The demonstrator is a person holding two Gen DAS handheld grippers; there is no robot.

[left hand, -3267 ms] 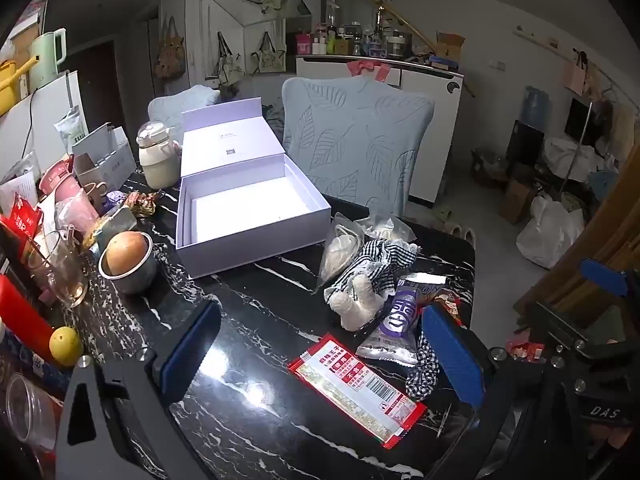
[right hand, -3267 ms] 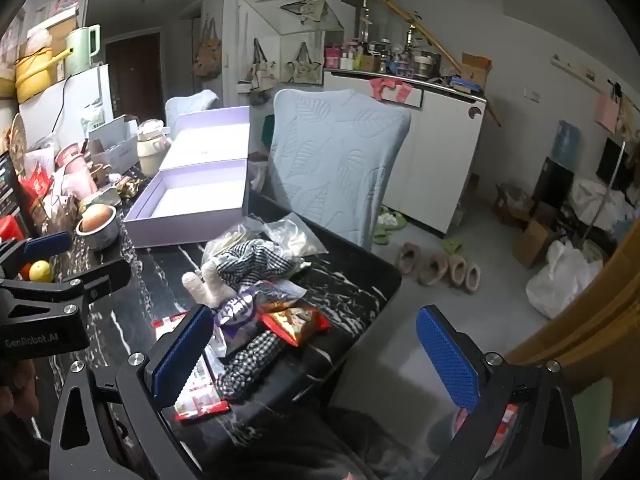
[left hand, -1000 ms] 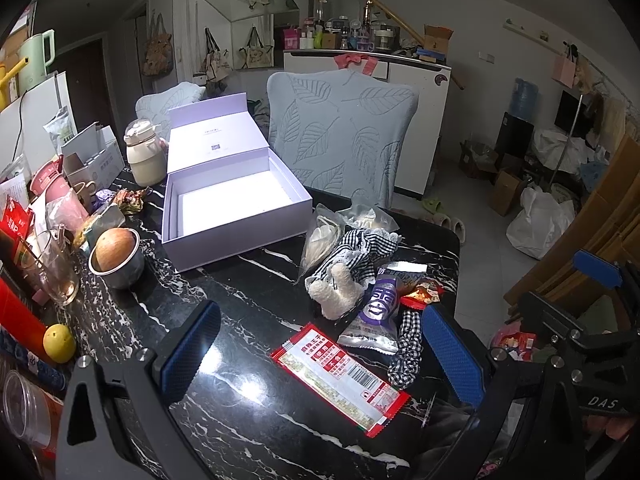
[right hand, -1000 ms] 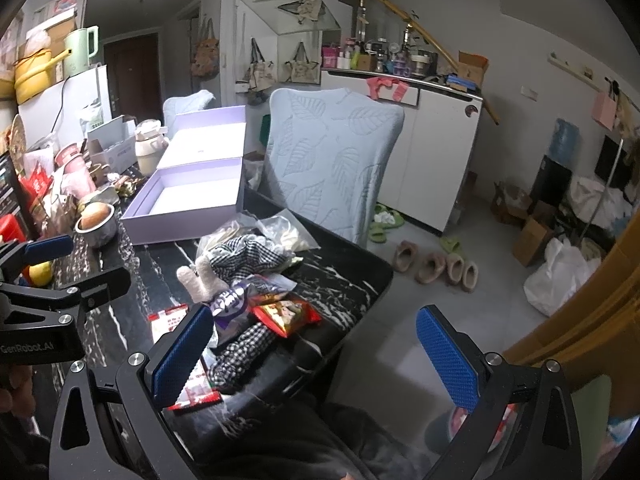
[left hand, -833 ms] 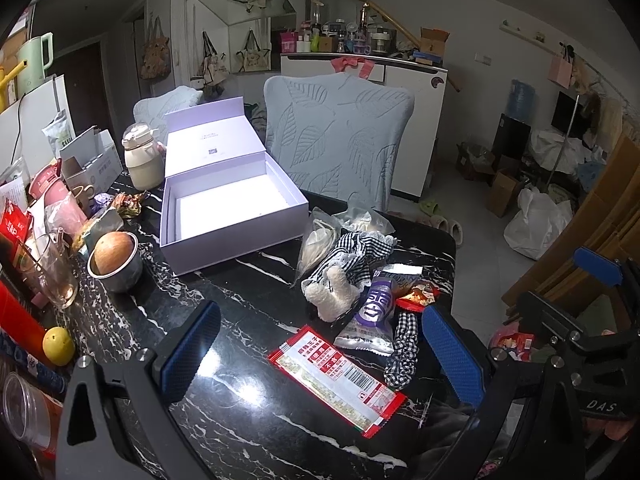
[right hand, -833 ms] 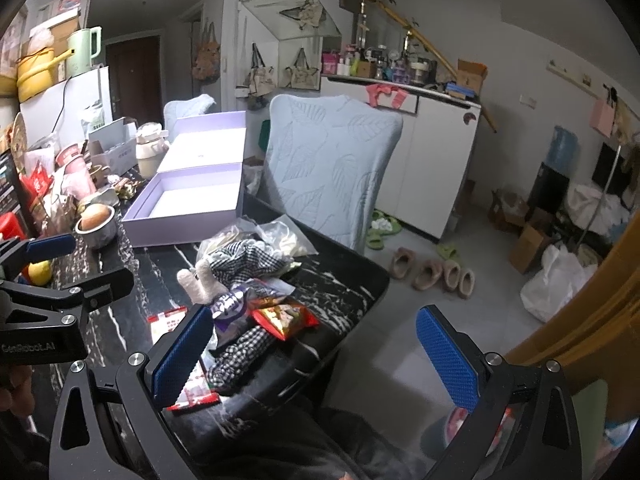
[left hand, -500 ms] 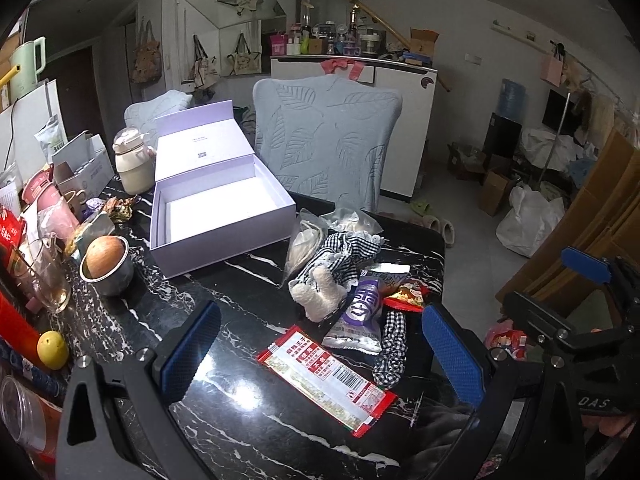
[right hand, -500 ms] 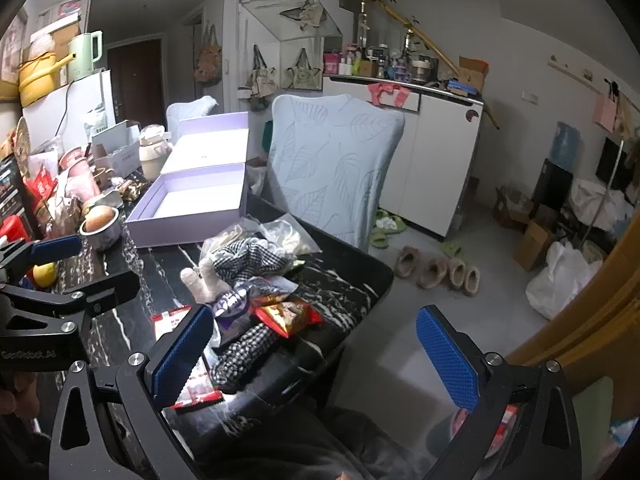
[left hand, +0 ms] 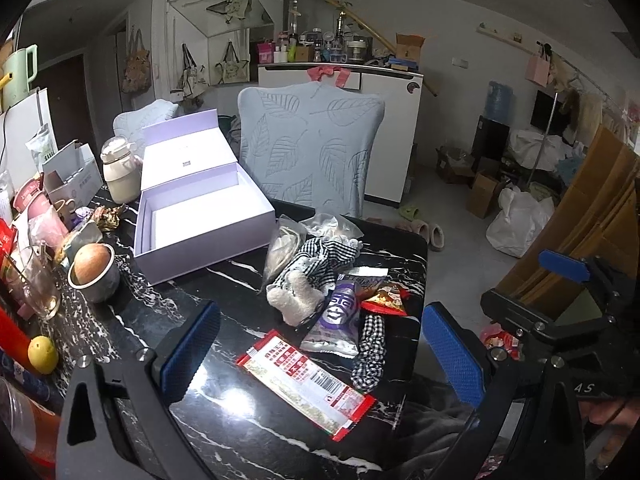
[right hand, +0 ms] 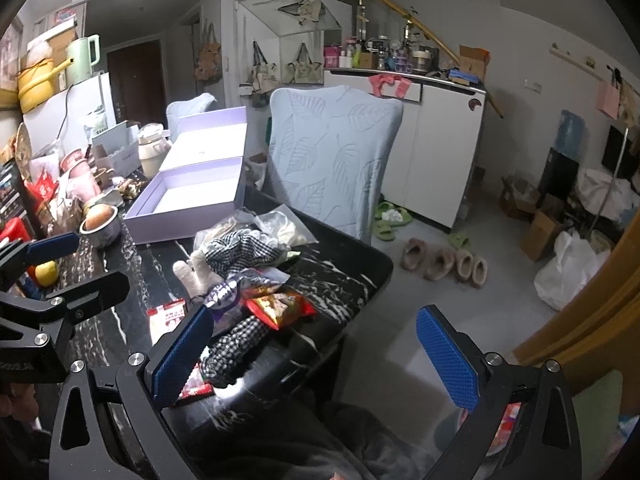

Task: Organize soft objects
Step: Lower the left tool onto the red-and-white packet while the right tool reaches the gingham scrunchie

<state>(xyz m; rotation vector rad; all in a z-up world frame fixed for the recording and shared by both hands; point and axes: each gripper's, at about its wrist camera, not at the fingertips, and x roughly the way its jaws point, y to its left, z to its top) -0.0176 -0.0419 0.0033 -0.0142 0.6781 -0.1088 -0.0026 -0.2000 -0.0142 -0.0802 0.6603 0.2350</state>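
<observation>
Blue-padded fingers are held spread and empty on the left gripper [left hand: 320, 354] and the right gripper [right hand: 316, 354]. Dark fabric [right hand: 280, 440] below the right gripper cannot be identified. Between the left fingers, ahead on the black marble table [left hand: 248, 420], a red packet [left hand: 306, 378], a checked cloth [left hand: 370, 354] and a plush toy [left hand: 294, 296] are seen. Beyond them an open lilac box [left hand: 200, 210] and a chair [left hand: 312, 152] are seen.

Both tongs, left [left hand: 320, 354] and right [right hand: 316, 354], have drawn back and up from the table [left hand: 224, 288] (nothing on it moved).
</observation>
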